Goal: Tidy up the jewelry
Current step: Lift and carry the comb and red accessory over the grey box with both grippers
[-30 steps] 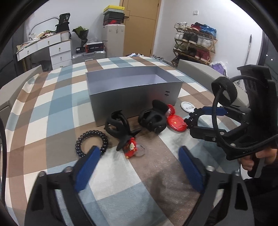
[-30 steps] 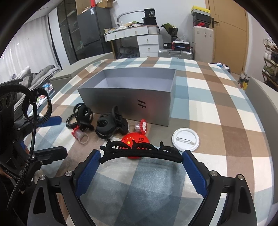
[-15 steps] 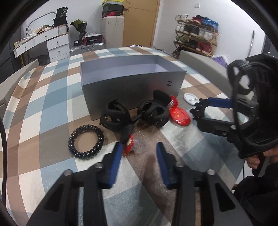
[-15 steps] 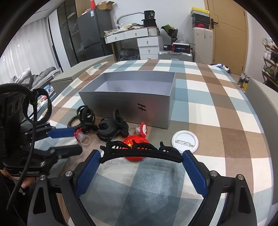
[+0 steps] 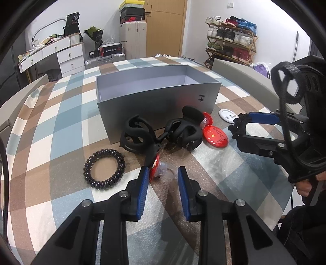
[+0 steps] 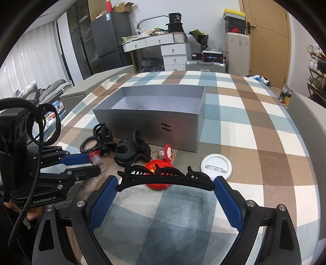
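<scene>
My left gripper (image 5: 162, 177) is closing on the small red-and-clear ring (image 5: 161, 168); its slick plastic could squirt sideways. My right gripper (image 6: 165, 181) clamps the long black hair claw (image 6: 166, 177) endwise, which might pivot. The grey box (image 5: 154, 97) beyond sits open.

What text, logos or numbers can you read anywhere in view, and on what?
"China": round red badge with yellow stars.
"GenRobot.AI": body of the left gripper.
"H"-like logo: front wall of the grey open box.
"36": black box on the far desk.
Shoebox and suitcase labels: too small.
</scene>
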The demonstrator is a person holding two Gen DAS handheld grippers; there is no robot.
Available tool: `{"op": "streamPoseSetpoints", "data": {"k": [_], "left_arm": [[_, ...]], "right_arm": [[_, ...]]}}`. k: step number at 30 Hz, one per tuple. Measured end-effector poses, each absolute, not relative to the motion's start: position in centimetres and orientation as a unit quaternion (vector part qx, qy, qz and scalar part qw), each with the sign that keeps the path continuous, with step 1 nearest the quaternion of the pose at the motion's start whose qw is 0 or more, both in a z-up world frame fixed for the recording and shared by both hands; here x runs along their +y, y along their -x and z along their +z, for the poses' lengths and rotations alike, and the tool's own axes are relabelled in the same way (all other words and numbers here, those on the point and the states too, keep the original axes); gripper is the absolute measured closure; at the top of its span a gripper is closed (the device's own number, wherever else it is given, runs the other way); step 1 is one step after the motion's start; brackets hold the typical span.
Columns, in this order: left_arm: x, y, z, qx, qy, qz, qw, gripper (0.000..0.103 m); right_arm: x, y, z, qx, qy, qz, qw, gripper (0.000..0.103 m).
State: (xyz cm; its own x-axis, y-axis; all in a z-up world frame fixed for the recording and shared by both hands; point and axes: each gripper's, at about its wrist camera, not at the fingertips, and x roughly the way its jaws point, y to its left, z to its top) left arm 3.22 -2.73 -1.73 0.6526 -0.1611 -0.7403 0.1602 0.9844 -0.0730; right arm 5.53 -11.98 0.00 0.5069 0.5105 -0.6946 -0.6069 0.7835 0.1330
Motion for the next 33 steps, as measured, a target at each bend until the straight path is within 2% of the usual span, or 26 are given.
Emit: {"op": "streamPoseSetpoints", "data": {"k": [15,33], "left_arm": [[-2.6,-1.3,-0.1,0.365,0.012,-0.1,0.925,0.08],[-0.5,-3.9,2.8,0.303,0.042,-0.063,0.95,0.08]], "right_arm": [[-12.8,-5.5,1.2,0.356,0.036,0.335,0.872,0.008],[-12.1,-7.4,5.4,0.304,-0.025,0.372,0.877,0.008]]}}
